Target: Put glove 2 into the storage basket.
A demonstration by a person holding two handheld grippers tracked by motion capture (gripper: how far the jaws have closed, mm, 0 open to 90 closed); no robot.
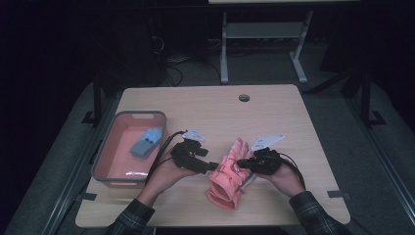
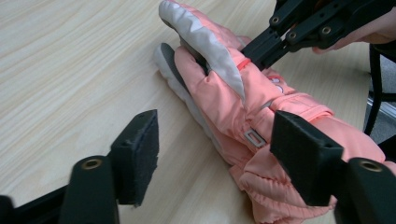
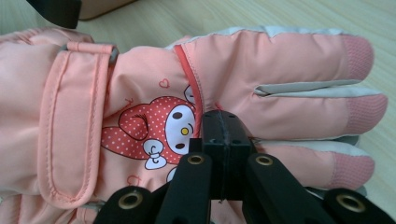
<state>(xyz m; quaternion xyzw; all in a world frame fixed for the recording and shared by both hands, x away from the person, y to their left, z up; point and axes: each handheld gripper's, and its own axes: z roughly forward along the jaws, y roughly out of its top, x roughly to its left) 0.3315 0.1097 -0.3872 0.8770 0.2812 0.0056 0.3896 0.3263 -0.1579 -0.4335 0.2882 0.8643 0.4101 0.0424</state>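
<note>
Light wood table point(image 1: 293, 112), pink ski glove point(image 1: 228, 176) lower centre: right gripper point(image 1: 243, 163) pinches its back, left gripper point(image 1: 211, 166) gapes wide, so I'd re-grab the cuff squarely.

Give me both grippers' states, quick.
Left gripper: open, jaws straddling the pink glove's cuff end, pads not pressing it.
Right gripper: shut, pinching the glove's fabric near its fingers.

Glove point(image 3: 140, 93): salmon pink, grey finger panels, red piping, red white-dotted cartoon figure with small red hearts. Table point(image 1: 210, 112): light wood grain. Bin point(image 1: 128, 147): grey rim, pink inside. Grippers' pads point(image 2: 140, 154): black. Sleeves point(image 1: 313, 213): dark plaid
</note>
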